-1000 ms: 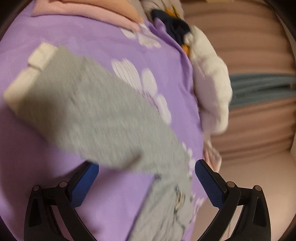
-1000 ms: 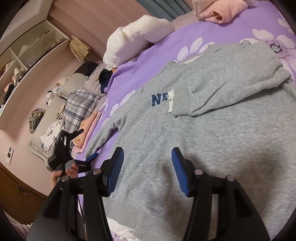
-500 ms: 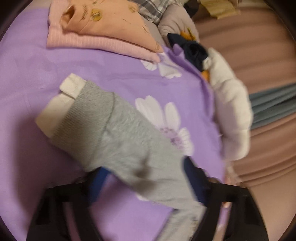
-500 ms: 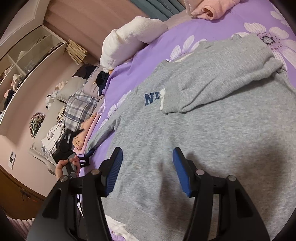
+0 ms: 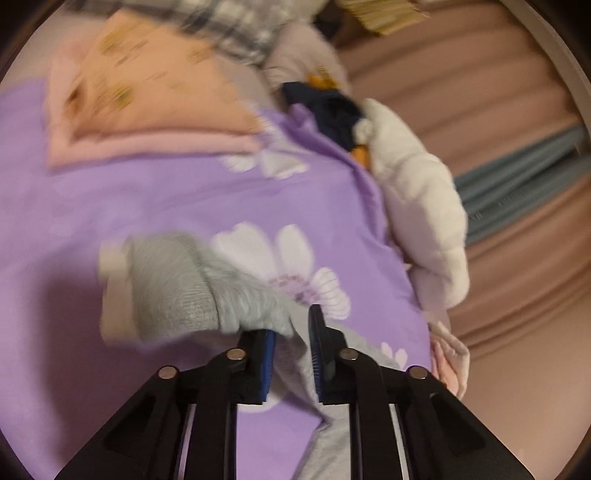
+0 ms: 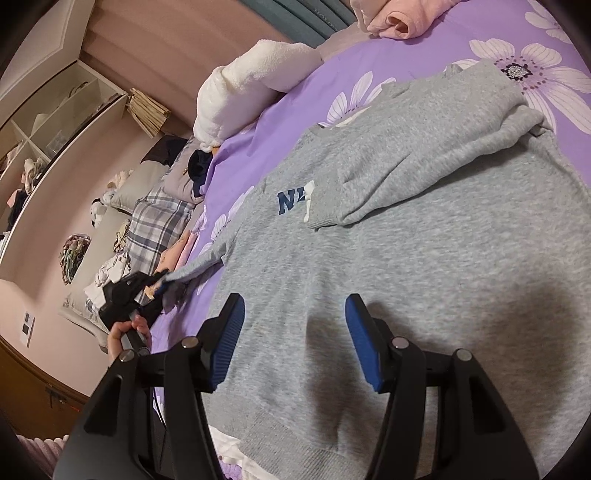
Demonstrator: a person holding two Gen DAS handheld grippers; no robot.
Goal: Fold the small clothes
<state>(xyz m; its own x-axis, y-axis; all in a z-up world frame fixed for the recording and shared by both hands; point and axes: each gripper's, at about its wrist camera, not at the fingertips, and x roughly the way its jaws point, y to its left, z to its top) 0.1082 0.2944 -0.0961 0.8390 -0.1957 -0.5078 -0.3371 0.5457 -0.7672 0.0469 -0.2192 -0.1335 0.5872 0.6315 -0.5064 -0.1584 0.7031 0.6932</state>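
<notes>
A grey sweatshirt (image 6: 388,258) with blue letters lies flat on the purple flowered bedspread (image 6: 280,122). One sleeve (image 6: 424,166) is folded across its chest. My left gripper (image 5: 291,343) is shut on the other grey sleeve (image 5: 192,288), whose white-edged cuff hangs lifted above the bedspread (image 5: 166,199). In the right wrist view the left gripper (image 6: 159,286) holds that sleeve out to the left of the body. My right gripper (image 6: 295,332) is open and empty, hovering over the lower body of the sweatshirt.
Folded pink and peach clothes (image 5: 147,110) lie ahead of the left gripper. A white fluffy garment (image 6: 255,88) lies along the bed's far edge. A plaid garment (image 6: 159,225), a dark garment (image 6: 199,166) and pillows lie left. A pink garment (image 6: 399,14) lies at the top.
My left gripper has shut on the grey sleeve and lifted it off the bedspread. My right gripper stays open over the sweatshirt and has barely moved.
</notes>
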